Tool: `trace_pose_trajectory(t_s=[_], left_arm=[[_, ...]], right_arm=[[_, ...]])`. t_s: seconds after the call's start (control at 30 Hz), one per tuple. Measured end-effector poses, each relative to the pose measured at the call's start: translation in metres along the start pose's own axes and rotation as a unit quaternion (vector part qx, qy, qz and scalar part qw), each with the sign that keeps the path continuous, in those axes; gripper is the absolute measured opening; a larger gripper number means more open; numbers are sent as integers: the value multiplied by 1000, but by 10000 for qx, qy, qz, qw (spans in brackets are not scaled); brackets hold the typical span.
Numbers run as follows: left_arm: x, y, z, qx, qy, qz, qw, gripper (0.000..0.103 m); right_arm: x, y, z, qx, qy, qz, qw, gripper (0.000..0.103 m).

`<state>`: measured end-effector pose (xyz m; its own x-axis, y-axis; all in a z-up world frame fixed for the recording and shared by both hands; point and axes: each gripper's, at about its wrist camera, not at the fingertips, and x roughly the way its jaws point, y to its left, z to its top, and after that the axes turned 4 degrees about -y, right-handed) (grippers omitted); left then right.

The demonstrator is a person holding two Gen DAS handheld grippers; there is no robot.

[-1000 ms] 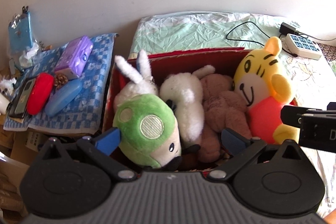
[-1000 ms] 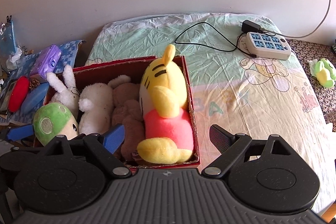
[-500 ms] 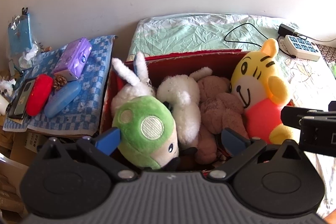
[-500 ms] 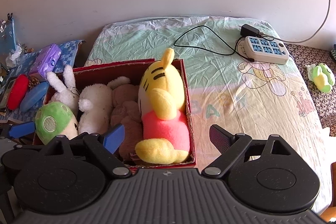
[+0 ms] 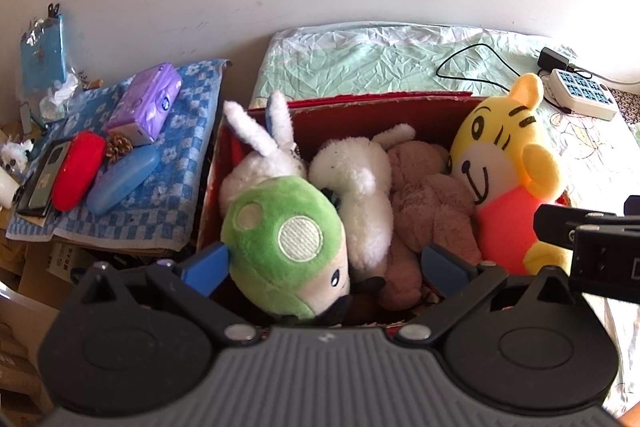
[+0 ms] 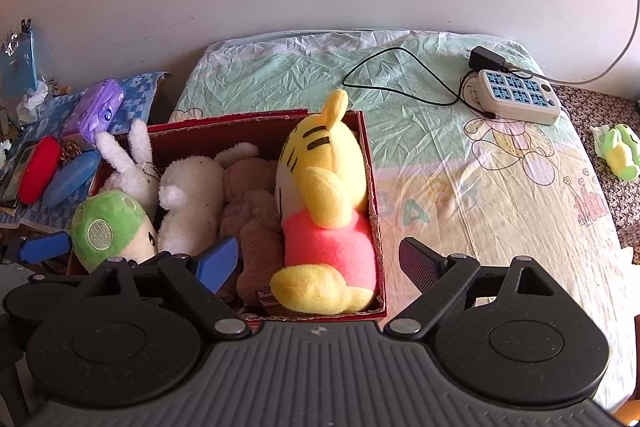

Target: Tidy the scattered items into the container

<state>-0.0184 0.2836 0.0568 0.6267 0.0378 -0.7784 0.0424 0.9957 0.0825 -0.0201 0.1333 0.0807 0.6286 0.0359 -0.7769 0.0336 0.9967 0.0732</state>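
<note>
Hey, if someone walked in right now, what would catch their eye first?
A red box on the bed, crammed with plush toys: a yellow tiger at its right end, a green mushroom at its left. Far right, a small green toy lies outside the box.

Red box; yellow tiger toy with black stripes, pink body; green mushroom plush with pale spots; blue-checked cloth; brownish, perhaps tan, plush.

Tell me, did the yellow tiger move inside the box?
No. The yellow tiger still sits upright against the same right-hand wall of the red box, with its ear by the back corner as before.
</note>
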Motion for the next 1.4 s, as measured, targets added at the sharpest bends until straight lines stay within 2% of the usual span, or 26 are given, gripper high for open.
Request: trace_pose_trajectory(t_s=[1.4], left_arm=[[3,12,4,-186,-48,75,9998,102]], right_arm=[[7,8,11,-105,-15,141,9998,90]])
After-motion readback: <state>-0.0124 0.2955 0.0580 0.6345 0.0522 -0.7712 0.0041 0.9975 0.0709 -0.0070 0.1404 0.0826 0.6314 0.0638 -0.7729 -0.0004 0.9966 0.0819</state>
